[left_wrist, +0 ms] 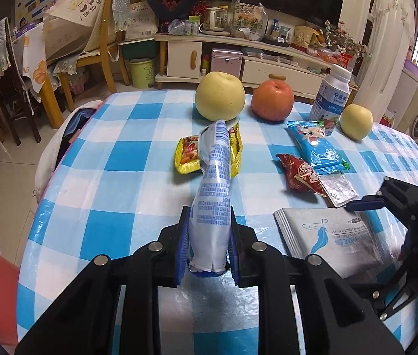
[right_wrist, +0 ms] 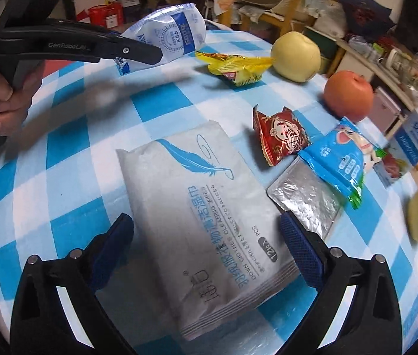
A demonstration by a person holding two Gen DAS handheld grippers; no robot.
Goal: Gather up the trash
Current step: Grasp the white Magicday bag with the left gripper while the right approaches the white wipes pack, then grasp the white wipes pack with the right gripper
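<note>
One wrapper is gripped so far: the white packet (left_wrist: 213, 195) in the left gripper (left_wrist: 207, 251); between the right gripper (right_wrist: 206, 248)'s wide jaws lies the wipes pack (right_wrist: 206, 207) (ungripped), smaller wrappers (right_wrist: 281, 134) beyond it uncollected

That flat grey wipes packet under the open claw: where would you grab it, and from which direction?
Probably from above, across its short width. The wipes packet lies flat on the table, and the right gripper already has one finger on each long edge. The near sealed end looks thin and easy to pinch.
</note>
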